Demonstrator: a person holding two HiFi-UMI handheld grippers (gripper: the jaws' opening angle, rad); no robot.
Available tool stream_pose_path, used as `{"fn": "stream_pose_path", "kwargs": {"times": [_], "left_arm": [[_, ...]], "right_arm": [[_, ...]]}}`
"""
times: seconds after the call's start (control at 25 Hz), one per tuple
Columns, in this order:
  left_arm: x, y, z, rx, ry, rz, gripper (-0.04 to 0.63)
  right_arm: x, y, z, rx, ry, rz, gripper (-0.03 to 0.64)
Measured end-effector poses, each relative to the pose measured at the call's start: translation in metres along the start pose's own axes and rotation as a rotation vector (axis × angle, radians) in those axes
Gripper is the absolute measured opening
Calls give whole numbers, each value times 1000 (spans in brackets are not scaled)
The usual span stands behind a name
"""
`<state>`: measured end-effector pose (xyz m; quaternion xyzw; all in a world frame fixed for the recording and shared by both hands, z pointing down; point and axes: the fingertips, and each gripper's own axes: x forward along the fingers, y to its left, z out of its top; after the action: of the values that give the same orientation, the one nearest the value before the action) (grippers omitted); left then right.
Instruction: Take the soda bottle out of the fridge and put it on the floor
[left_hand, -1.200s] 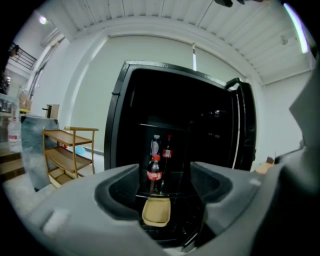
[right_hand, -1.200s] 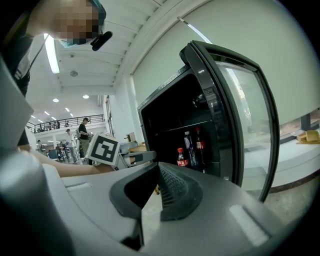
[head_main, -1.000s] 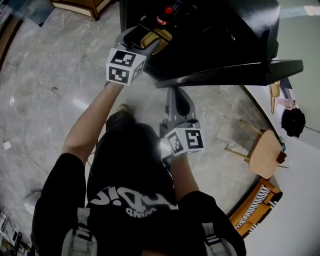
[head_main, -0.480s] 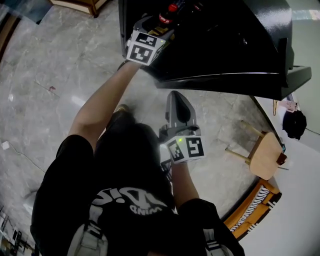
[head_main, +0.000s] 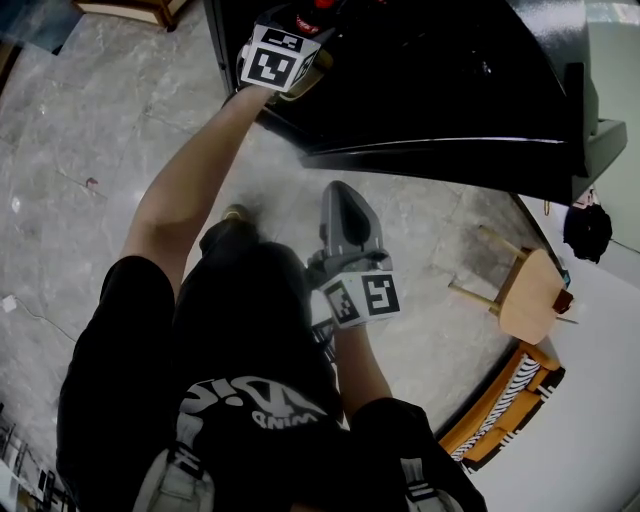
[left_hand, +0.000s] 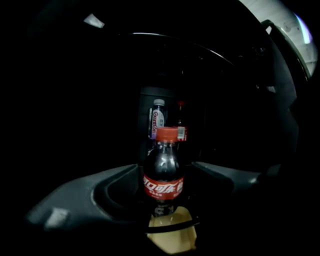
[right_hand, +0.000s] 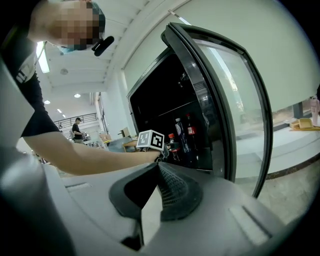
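The soda bottle (left_hand: 163, 175) is dark, with a red cap and a red label, and stands upright inside the black fridge (head_main: 450, 90). My left gripper (left_hand: 166, 167) reaches into the fridge with its jaws open on either side of the bottle's body; a thin gap shows on each side. In the head view the left gripper (head_main: 312, 22) is at the top edge, next to the red cap (head_main: 322, 3). My right gripper (head_main: 340, 192) hangs in front of the fridge, below the door, shut and empty. In its own view the right gripper (right_hand: 159, 167) has its pads together.
The glass fridge door (right_hand: 240, 100) stands open to the right. More bottles stand deeper in the fridge, one clear with a white cap (left_hand: 158, 117). A wooden stool (head_main: 530, 295) and a striped object (head_main: 510, 410) sit at the right on the grey marble floor (head_main: 80, 150).
My left hand has reached up and deeper into the fridge, bringing its jaws around the soda bottle. The right gripper has sunk slightly and stays shut.
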<state>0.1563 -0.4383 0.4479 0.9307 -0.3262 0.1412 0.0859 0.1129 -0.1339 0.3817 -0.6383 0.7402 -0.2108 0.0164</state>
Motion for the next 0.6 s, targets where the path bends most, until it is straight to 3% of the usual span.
{"fn": "stream_pose_path", "kwargs": {"times": [0.6], "left_arm": [[9,-2,-6,12,11,-20,296]], "right_arm": [[2,-2,-3,31,12,-24,0]]}}
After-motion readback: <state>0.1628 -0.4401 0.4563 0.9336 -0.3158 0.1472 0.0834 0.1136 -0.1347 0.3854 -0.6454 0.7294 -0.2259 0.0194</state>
